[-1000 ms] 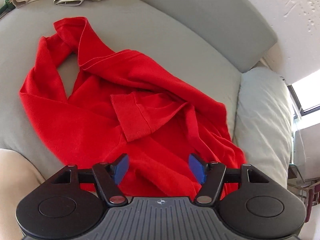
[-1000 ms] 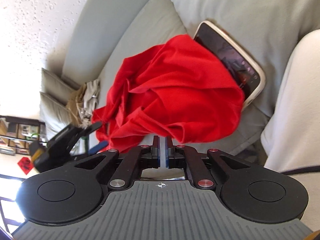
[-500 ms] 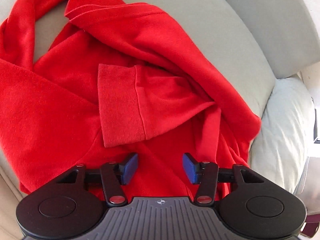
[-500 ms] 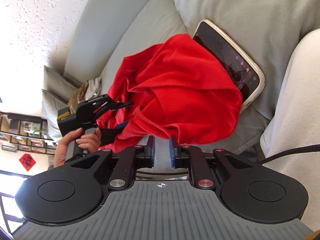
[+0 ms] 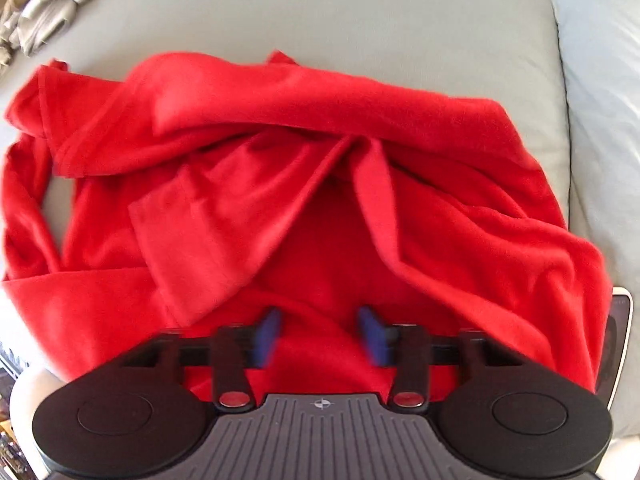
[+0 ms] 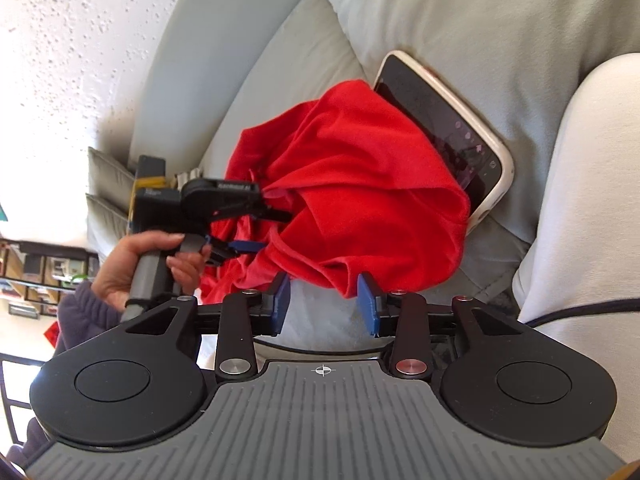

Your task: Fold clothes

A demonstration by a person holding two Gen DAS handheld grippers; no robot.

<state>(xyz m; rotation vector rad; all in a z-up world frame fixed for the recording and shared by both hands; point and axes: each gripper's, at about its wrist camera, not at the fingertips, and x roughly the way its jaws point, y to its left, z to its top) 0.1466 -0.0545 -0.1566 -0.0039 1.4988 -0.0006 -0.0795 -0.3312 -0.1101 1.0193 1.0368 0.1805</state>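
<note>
A red garment [image 5: 320, 184] lies crumpled on the grey sofa seat [image 5: 320, 12]. My left gripper [image 5: 320, 332] points straight down into its near folds. Its jaws are closing with red cloth between the blue pads [image 5: 268, 332], which still stand apart. In the right wrist view the left gripper [image 6: 256, 228] reaches into the garment [image 6: 360, 184] from the left. My right gripper [image 6: 324, 300] is low in front of the garment. Its jaws are opening, and the red hem hangs just past the fingertips, touching neither pad.
A phone in a white case [image 6: 452, 136] lies on the seat, partly under the red cloth, and shows at the right edge [image 5: 620, 340]. Beige clothes [image 5: 48, 8] are heaped at the far left. A person's light trouser leg [image 6: 580, 200] and a dark cable [image 6: 580, 312] are at the right.
My left gripper came down and across onto the red garment, and its jaws narrowed. My right gripper went from shut to open and let go of the red hem.
</note>
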